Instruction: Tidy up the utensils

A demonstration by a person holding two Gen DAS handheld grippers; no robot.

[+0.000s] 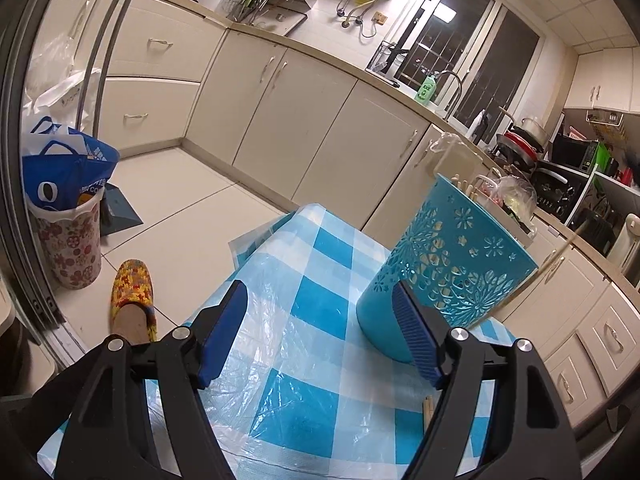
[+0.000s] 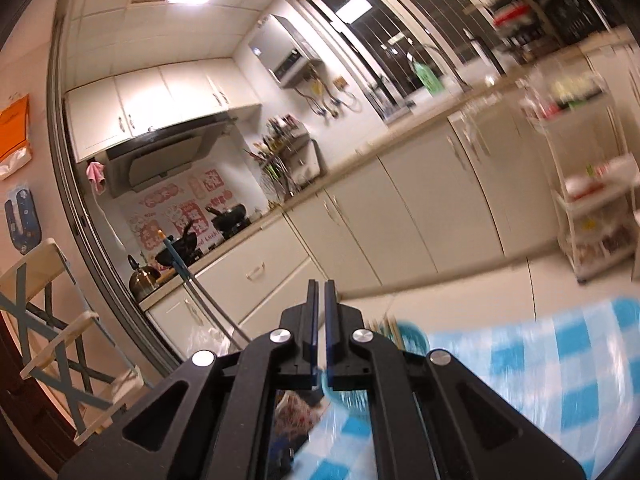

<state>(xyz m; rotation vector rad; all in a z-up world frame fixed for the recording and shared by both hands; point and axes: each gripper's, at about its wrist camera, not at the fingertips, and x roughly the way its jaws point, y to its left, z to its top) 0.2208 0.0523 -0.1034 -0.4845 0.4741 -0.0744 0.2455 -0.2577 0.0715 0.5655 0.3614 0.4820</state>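
A long row of white kitchen cupboards [image 1: 280, 120] runs along the far wall. In front of it stands the desk [image 1: 312, 332], covered with a blue and white checked cloth under clear plastic. On the desk stands one blue holder [image 1: 452, 264] with flower-shaped holes, and a few wooden chopsticks [image 1: 466, 188] poke out of its top. On the floor lie one flowery bin [image 1: 70, 248] and one yellow slipper [image 1: 134, 300]. The left gripper [image 1: 320, 336] points slightly down at the desk, jaws wide apart and holding nothing, with the holder just behind its right jaw. The right gripper [image 2: 321, 320] has its jaws closed, and I cannot tell if anything is between them.
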